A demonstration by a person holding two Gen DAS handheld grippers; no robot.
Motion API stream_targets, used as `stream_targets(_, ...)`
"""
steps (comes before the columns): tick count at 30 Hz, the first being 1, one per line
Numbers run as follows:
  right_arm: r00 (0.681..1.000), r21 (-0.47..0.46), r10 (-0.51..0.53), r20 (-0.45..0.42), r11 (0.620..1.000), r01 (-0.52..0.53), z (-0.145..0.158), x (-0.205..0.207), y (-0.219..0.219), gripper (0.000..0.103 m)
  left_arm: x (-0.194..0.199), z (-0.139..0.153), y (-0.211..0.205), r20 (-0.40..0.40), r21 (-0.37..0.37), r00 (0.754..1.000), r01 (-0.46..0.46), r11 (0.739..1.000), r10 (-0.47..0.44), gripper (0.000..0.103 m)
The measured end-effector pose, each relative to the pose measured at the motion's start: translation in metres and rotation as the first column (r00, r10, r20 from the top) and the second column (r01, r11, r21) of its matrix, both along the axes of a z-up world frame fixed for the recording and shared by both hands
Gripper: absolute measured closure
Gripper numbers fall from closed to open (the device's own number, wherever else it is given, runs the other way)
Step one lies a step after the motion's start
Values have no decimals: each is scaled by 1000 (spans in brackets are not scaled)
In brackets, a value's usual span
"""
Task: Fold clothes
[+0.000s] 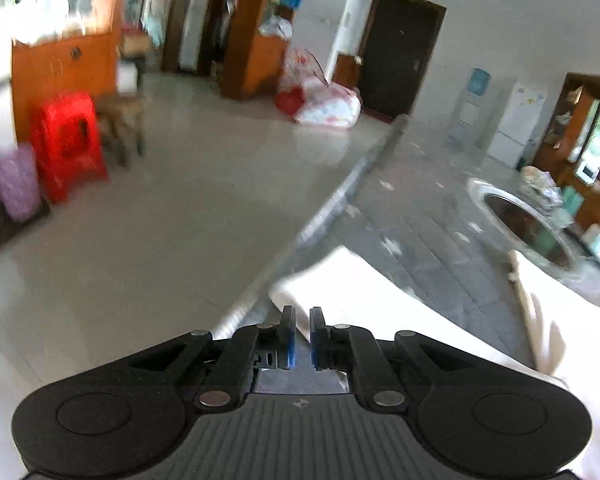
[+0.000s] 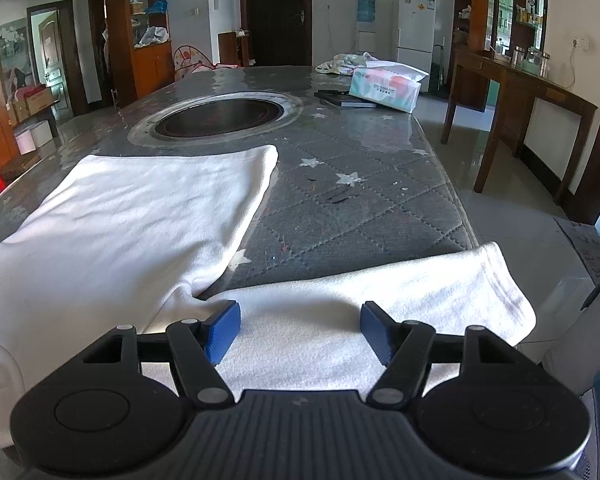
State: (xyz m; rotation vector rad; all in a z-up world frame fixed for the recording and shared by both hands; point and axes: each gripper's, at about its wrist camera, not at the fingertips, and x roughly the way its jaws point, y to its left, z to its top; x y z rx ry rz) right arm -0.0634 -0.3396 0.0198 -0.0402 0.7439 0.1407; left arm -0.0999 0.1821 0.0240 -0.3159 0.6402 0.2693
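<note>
A white garment (image 2: 132, 216) lies spread on the grey quilted table (image 2: 360, 200), and one sleeve (image 2: 440, 292) reaches to the near right edge. My right gripper (image 2: 298, 312) hovers open just over that sleeve, with nothing between its blue pads. In the blurred left wrist view, my left gripper (image 1: 302, 320) is at the table's left edge. Its fingers are nearly together, with a fold of the white garment (image 1: 364, 300) pinched between them. The rest of the cloth trails off to the right.
A round metal-rimmed recess (image 2: 220, 114) is set in the table beyond the garment. A tissue pack (image 2: 384, 88), black flat items (image 2: 340, 100) and a bundle of cloth sit at the far end. A wooden side table (image 2: 520, 92) stands to the right and a red stool (image 1: 70, 140) to the left.
</note>
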Motion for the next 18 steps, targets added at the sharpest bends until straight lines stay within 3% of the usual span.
stream_targets(11, 1000, -8, -4, -4, 1000, 4, -1, 1, -2, 26, 43, -7, -47, -13, 119, 981, 195, 973, -195, 95)
stream_targets(13, 1000, -7, -7, -5, 1000, 7, -2, 0, -4, 24, 51, -9, -50, -41, 209, 988, 152, 966, -147, 95)
stream_targets(18, 1000, -5, -4, -1, 1000, 4, -3, 0, -5, 22, 44, -10, -39, -67, 250, 996, 67, 966, -52, 95)
